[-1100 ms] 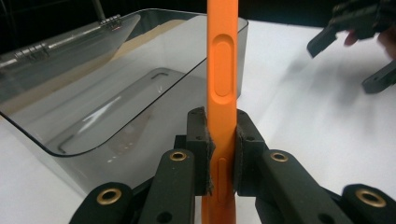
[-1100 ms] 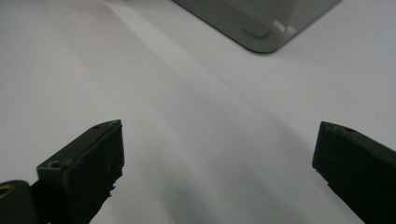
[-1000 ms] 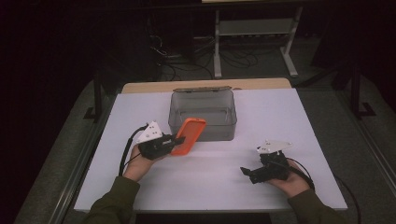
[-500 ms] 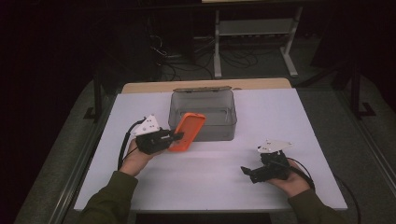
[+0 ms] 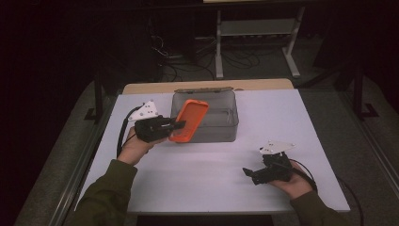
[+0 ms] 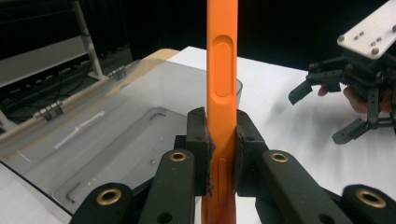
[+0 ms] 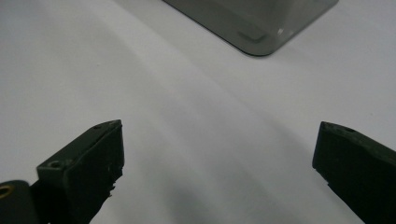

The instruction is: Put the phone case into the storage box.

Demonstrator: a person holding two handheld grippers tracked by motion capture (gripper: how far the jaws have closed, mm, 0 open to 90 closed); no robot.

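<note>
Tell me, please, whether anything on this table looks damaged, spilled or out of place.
Nothing stands out. The left gripper holds the orange phone case by its edge above the grey transparent bin, which sits squarely on the white table. The right gripper rests open near the front edge.

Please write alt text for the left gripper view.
The left gripper clamps an orange phone case edge-on between its jaws, above a clear plastic box. The open right gripper rests farther off on the white table.
</note>
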